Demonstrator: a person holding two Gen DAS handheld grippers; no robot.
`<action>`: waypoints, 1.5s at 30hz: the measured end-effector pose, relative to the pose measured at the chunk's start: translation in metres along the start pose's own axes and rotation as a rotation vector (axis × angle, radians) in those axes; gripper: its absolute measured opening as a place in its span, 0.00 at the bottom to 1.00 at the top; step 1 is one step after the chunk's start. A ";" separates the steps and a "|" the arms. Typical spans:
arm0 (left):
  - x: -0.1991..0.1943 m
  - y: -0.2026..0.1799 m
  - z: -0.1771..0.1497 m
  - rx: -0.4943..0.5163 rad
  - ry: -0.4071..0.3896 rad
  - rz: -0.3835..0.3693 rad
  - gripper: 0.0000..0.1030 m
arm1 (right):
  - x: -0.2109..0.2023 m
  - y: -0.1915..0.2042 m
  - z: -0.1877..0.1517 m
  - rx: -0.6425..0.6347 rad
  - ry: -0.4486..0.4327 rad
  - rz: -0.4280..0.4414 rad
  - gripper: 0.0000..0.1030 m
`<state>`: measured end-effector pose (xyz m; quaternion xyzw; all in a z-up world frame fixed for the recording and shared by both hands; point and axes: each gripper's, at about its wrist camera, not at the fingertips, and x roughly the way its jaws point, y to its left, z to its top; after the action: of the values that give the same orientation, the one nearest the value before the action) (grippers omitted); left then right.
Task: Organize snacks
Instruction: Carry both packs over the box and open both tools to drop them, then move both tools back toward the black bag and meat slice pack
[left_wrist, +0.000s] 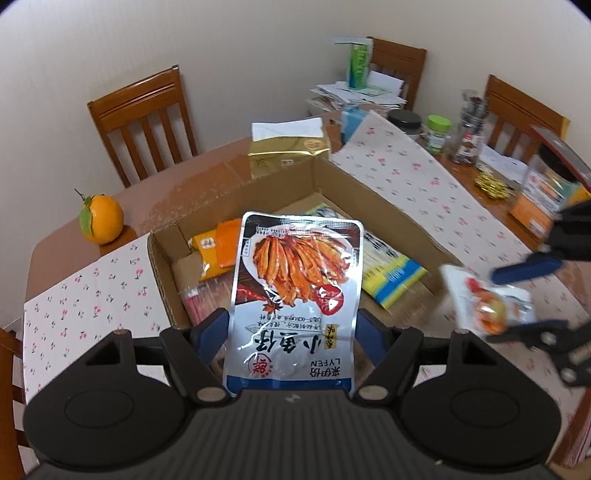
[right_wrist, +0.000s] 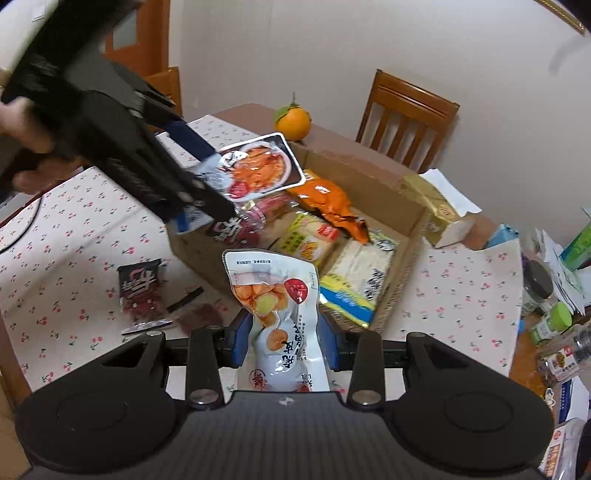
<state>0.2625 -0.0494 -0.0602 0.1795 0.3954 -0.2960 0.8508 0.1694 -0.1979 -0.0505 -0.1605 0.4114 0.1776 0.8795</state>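
Left claw (left_wrist: 291, 325) pinching a silver fish-snack pouch (left_wrist: 295, 295) above the open cardboard box (left_wrist: 388, 206) of snacks on the bench (left_wrist: 85, 295), right claw (right_wrist: 282, 332) pinching a white pouch (right_wrist: 280, 314) just beside the box's near corner, orange (left_wrist: 101, 219) past the box
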 end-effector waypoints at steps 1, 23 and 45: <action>0.005 0.002 0.002 -0.011 0.003 0.003 0.72 | 0.000 -0.003 0.001 0.002 -0.002 -0.002 0.43; -0.058 0.009 -0.056 -0.271 -0.102 0.172 0.96 | 0.042 -0.050 0.057 0.122 -0.034 -0.019 0.43; -0.079 0.018 -0.111 -0.306 -0.037 0.234 0.96 | 0.095 -0.065 0.103 0.178 -0.054 -0.126 0.90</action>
<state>0.1708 0.0527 -0.0668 0.0874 0.3963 -0.1348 0.9040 0.3235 -0.1940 -0.0528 -0.1024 0.3906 0.0890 0.9105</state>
